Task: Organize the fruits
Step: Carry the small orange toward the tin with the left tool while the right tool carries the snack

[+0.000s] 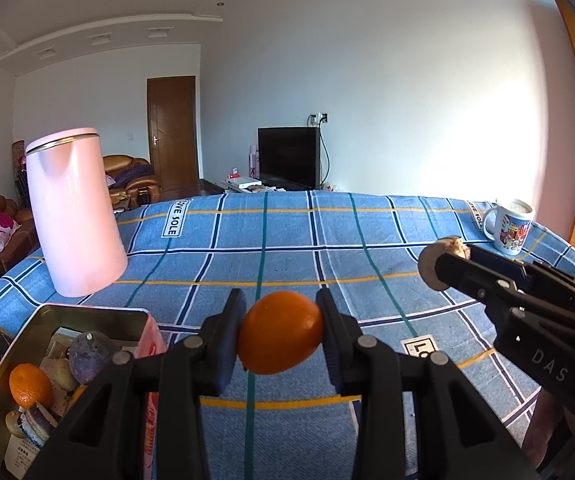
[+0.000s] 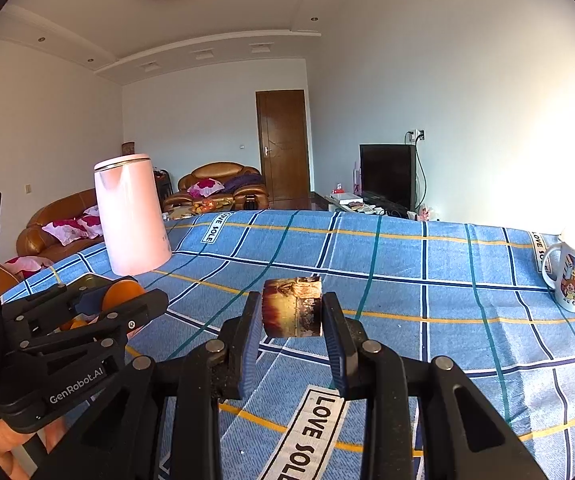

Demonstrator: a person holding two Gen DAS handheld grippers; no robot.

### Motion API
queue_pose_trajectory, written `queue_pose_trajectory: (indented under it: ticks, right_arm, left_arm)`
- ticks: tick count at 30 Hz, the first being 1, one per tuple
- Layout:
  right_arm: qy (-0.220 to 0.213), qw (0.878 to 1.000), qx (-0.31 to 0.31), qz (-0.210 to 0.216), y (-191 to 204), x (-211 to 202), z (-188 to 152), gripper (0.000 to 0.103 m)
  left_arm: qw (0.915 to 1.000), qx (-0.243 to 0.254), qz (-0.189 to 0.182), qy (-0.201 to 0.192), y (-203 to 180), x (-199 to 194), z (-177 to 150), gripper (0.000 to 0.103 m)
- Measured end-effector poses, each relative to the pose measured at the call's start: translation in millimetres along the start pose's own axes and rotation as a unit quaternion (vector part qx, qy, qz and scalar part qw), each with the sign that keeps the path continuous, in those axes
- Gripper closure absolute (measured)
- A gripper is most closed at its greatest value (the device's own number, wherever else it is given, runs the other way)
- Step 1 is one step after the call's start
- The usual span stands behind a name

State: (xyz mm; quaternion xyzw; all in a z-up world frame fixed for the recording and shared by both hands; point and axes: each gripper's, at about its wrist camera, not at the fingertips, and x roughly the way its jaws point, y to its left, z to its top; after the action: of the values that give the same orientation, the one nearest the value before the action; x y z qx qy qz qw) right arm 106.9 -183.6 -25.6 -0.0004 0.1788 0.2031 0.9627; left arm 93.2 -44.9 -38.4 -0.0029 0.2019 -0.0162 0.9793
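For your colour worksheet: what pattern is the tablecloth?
Blue plaid tablecloth with navy, teal and yellow lines; clearest in the right wrist view.

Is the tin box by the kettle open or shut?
Open. The tin box has no lid on it, and the left wrist view looks straight down onto an orange and other fruit inside.

2 oranges (image 1: pixel 281 332), 1 kettle (image 1: pixel 73 216), 1 mug (image 1: pixel 509 226), 1 tin (image 1: pixel 87 312).

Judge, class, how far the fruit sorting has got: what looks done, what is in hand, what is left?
Done: the tin box already holds several fruits, among them an orange fruit and a purple one.
In hand: the left gripper is shut on an orange; the right gripper is shut on a brownish piece, both above the blue checked cloth.
Left: both pieces are not yet in the box.
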Motion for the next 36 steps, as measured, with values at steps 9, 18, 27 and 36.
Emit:
queue_pose_trajectory:
  ticks: [9, 18, 27, 36]
  right_arm:
    - [-0.021, 1.000, -0.009, -0.003, 4, -9, -1, 0.071]
    - [-0.036, 0.999, -0.017, -0.008, 9, -18, -2, 0.071]
    - [-0.036, 0.999, -0.019, -0.016, 12, -20, -4, 0.071]
    - [-0.029, 0.999, -0.026, -0.030, 22, -23, -5, 0.071]
  left_arm:
    - [0.9996, 0.005, 0.006, -0.026, -1, -11, -2, 0.065]
    - [0.9989, 0.001, 0.007, -0.047, 3, -20, -3, 0.065]
    - [0.9989, -0.002, -0.002, -0.047, 5, -24, -4, 0.065]
    - [0.9989, -0.009, -0.017, -0.044, 10, -28, -4, 0.065]
